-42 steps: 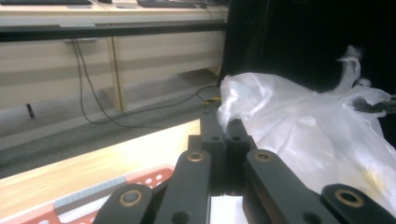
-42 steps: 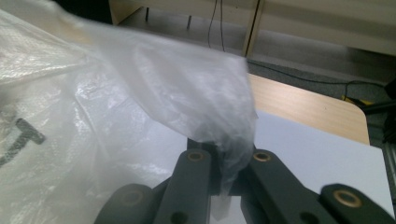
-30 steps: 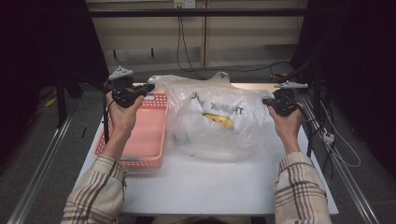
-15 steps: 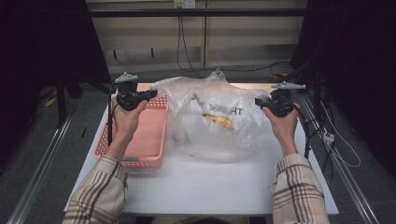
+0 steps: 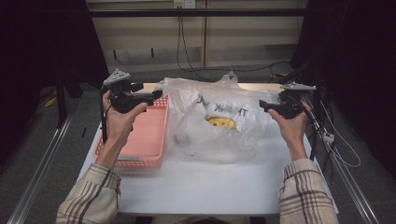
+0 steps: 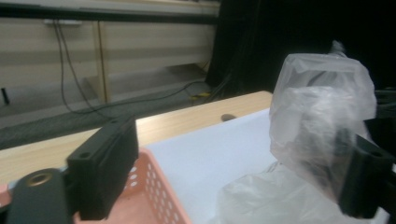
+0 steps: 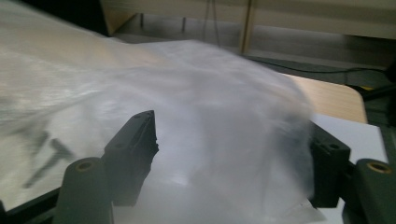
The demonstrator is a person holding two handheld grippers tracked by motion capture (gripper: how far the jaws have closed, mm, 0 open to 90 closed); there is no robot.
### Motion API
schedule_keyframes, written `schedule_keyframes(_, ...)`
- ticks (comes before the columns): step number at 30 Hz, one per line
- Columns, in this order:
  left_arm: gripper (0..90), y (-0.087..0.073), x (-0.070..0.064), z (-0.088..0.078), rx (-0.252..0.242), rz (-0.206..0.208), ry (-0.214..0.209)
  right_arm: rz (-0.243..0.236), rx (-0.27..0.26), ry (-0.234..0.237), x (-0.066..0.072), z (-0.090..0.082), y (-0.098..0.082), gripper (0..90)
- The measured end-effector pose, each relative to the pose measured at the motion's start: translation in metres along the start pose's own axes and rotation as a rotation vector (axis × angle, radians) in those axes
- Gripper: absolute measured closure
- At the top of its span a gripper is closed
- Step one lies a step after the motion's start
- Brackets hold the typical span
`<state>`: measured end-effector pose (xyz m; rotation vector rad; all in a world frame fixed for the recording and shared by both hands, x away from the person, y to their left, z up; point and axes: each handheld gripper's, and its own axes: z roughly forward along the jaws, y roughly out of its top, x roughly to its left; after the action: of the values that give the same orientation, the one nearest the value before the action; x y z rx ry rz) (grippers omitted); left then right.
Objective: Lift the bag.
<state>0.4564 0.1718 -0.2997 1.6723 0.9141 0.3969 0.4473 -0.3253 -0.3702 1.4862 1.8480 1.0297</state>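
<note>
Clear plastic bag (image 5: 217, 119) slumps on the white surface (image 5: 205, 182); left tool (image 5: 156, 95) and right tool (image 5: 262, 106) have just spread apart, both released.

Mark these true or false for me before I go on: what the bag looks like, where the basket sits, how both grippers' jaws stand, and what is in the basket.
1. The plastic bag is clear with dark lettering. True.
2. The pink basket sits at the bag's right in the high view. False: it sits at the bag's left.
3. The left gripper has its jaws apart. True: they have just been opening.
4. The right gripper is clamped shut on the bag. False: its jaws stand apart, just opened, with bag film between them.
5. The basket holds a yellow thing. False: the yellow thing lies inside the bag.
</note>
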Motion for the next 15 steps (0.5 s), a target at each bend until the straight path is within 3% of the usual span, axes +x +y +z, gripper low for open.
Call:
schedule_keyframes(4,6.5,0.003,-0.007,-0.015,0.004,0.041,-0.013,0.022,0.020,-0.056,-0.009,0.004,-0.003,29.1)
schedule_keyframes(7,5.7,0.005,-0.012,-0.019,0.024,0.052,-0.033,0.043,0.020,-0.045,-0.010,0.007,-0.005,29.1)
schedule_keyframes(9,5.2,0.007,-0.016,-0.020,0.018,0.052,-0.048,0.069,-0.009,0.047,-0.006,0.009,-0.004,31.2)
schedule_keyframes(10,5.2,0.008,-0.018,-0.019,0.013,0.060,-0.045,0.069,-0.009,0.047,-0.006,0.009,-0.004,31.2)
schedule_keyframes(13,5.1,0.010,-0.026,-0.015,0.009,0.072,-0.058,0.041,-0.024,0.113,0.003,0.009,-0.001,56.9)
schedule_keyframes(15,4.7,0.010,-0.032,-0.011,0.012,0.091,-0.075,0.023,-0.019,0.156,0.009,0.011,0.000,82.0)
